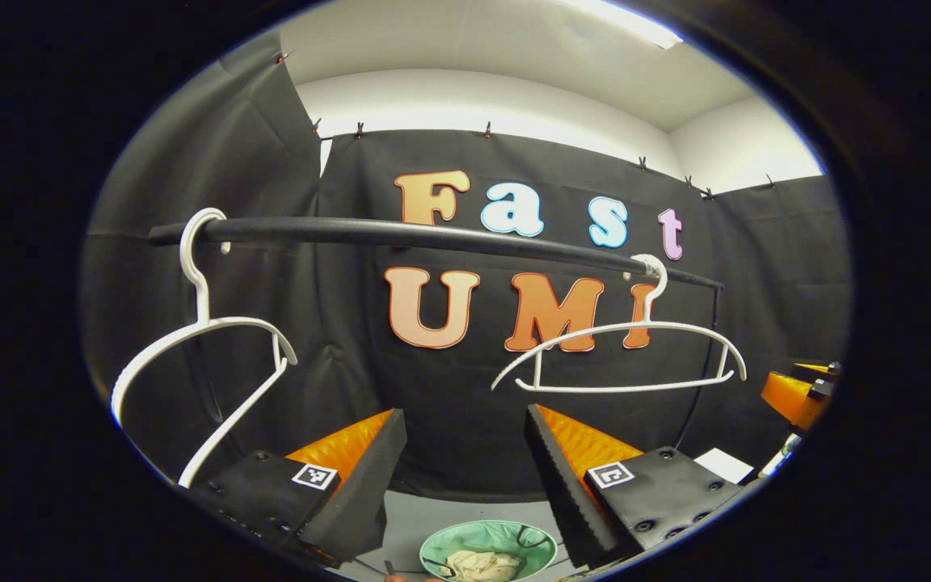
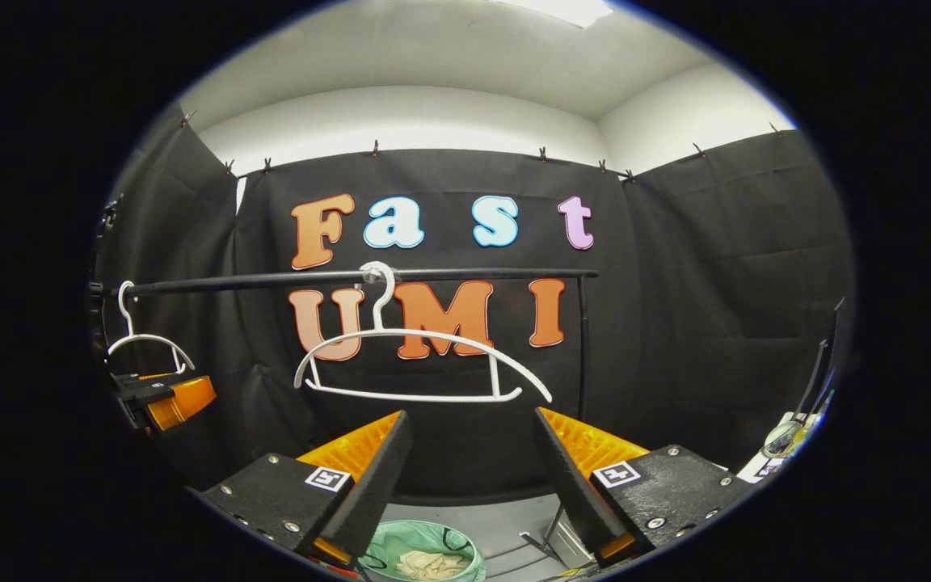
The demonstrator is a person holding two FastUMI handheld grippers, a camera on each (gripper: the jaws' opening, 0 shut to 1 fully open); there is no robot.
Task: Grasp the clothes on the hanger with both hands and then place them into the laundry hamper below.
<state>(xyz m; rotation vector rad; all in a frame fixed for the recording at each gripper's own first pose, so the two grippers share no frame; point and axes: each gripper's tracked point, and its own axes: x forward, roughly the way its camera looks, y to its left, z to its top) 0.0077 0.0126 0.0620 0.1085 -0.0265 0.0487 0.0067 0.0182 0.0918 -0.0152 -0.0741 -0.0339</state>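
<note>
Hovering with jaws apart and empty, the left gripper (image 1: 465, 477) and right gripper (image 2: 473, 477) face bare white plastic hangers (image 1: 619, 356); the crumpled cream garment (image 1: 482, 563) lies in the round green laundry hamper (image 1: 542, 543) below, so withdrawing cleanly suits.

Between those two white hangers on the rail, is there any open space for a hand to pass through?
Yes. The stretch of black rail between the left hanger and the right hanger is bare, with open air below it. Lower down, the green hamper already holds pale cloth, so its middle is taken.
</note>
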